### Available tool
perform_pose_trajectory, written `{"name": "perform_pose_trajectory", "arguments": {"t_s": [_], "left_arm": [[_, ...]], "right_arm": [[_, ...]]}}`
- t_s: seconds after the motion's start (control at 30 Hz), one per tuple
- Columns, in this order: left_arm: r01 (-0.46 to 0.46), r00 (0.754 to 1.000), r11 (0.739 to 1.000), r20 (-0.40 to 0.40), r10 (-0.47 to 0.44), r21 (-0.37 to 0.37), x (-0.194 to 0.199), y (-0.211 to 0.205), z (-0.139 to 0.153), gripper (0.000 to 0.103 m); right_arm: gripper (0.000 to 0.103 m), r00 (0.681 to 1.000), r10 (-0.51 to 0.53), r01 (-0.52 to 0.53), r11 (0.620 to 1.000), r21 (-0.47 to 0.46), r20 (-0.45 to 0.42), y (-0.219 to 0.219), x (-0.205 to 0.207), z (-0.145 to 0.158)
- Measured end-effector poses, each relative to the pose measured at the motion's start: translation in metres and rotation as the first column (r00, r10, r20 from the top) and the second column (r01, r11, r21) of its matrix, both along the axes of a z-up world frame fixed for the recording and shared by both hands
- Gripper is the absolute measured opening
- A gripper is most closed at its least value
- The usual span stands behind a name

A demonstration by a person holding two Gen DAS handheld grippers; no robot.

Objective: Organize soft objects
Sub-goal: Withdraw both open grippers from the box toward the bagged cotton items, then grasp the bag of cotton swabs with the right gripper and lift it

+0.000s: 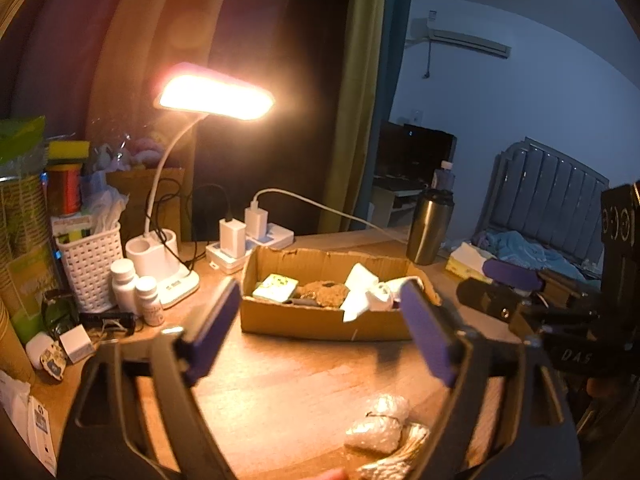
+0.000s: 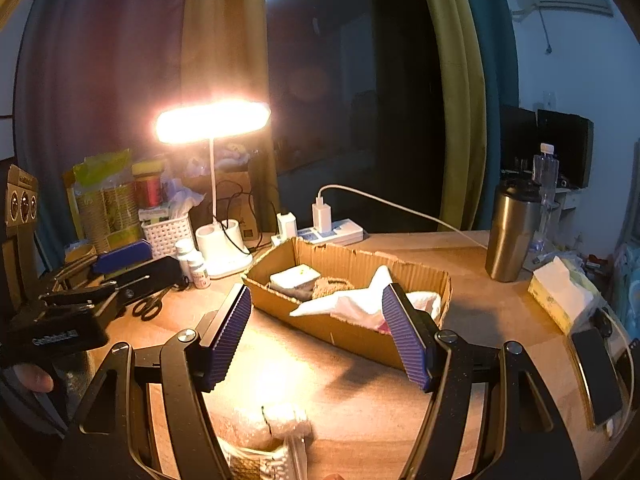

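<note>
the left gripper and right gripper are both spread wide with nothing in them. the white cloth lies in the cardboard box on the surface.

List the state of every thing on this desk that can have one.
Desk lamp: switched on.
Cardboard box: open-topped, holding items.
White cloth: lying in the box.
Steel tumbler: upright, lidded.
Left hand-held gripper: open, empty.
Right hand-held gripper: open, empty.
</note>
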State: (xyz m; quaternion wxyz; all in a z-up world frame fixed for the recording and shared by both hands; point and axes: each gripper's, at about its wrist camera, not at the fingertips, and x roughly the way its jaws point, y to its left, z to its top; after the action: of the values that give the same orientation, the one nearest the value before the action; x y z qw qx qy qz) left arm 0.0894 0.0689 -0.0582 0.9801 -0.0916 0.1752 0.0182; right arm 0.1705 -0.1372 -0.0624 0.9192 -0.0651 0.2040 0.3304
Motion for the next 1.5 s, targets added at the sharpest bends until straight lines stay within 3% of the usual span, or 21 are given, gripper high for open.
{"name": "perform_pose_trajectory", "arguments": {"t_s": [0.63,0.8,1.23,1.5], "left_arm": [[-0.008,0.998,1.000,-0.062,0.008,-0.003,-0.026,-0.009,-0.032,0.086],[-0.006,0.998,1.000,-0.067,0.005,-0.011,-0.032,-0.008,-0.040,0.086],[-0.013,0.994,0.999,-0.113,0.009,-0.035,-0.042,-0.005,-0.058,0.086],[-0.004,0.986,0.999,-0.165,-0.002,-0.032,-0.040,-0.006,-0.071,0.086]], "right_arm": [[0.071,0.998,0.007,-0.012,0.997,-0.076,-0.062,-0.004,-0.026,-0.043],[0.082,0.996,0.044,-0.052,0.993,-0.103,-0.079,0.002,-0.036,-0.055],[0.082,0.977,0.098,-0.136,0.970,-0.203,-0.191,0.018,-0.050,-0.098],[0.082,0.970,0.110,-0.161,0.959,-0.234,-0.217,0.022,-0.052,-0.107]]}}
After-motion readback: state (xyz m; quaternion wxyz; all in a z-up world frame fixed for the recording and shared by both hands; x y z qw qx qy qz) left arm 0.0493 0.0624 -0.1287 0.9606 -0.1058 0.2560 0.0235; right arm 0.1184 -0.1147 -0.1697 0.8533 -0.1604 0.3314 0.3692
